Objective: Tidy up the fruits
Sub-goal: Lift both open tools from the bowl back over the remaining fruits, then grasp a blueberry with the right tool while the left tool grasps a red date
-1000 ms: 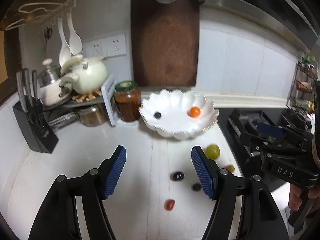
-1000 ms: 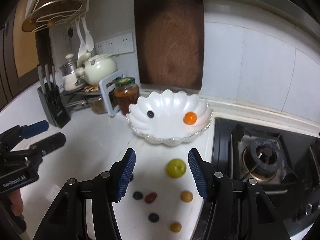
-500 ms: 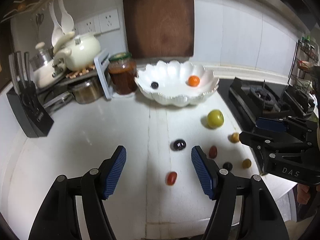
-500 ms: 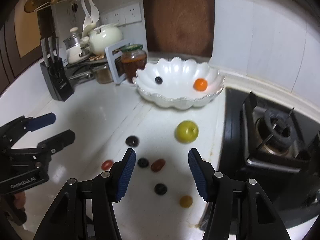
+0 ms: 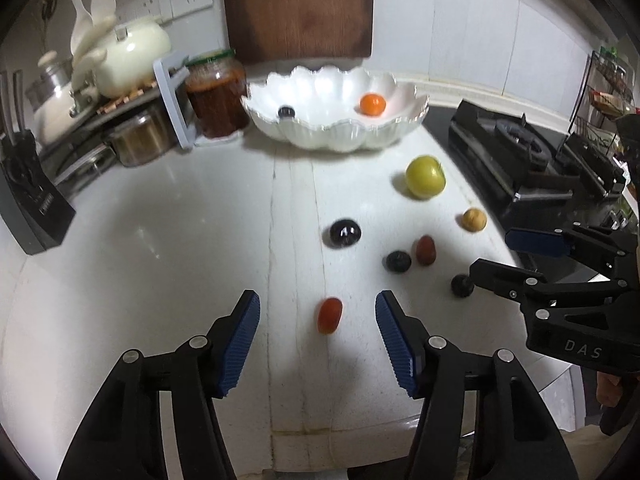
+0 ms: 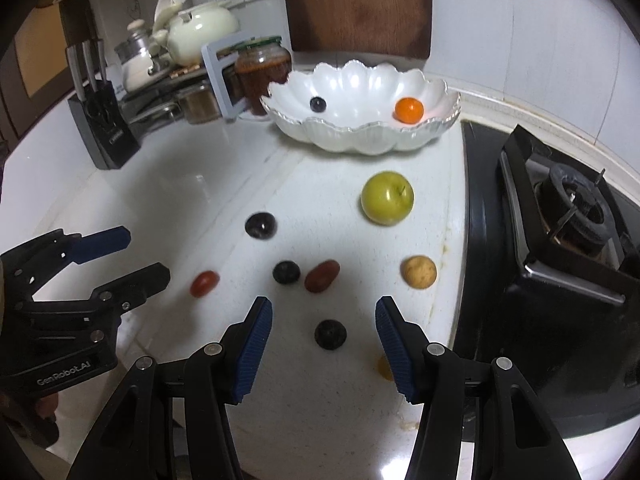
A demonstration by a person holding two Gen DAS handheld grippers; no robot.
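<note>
Red tomato (image 5: pixel 329 315) sits untouched between the closing left gripper (image 5: pixel 318 322); right gripper (image 6: pixel 324 334) gapes.

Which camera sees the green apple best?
The right wrist view: the green apple sits near the middle, large, with its stem dimple showing. The left wrist view also shows it whole, but smaller, off to the right and slightly blurred.
</note>
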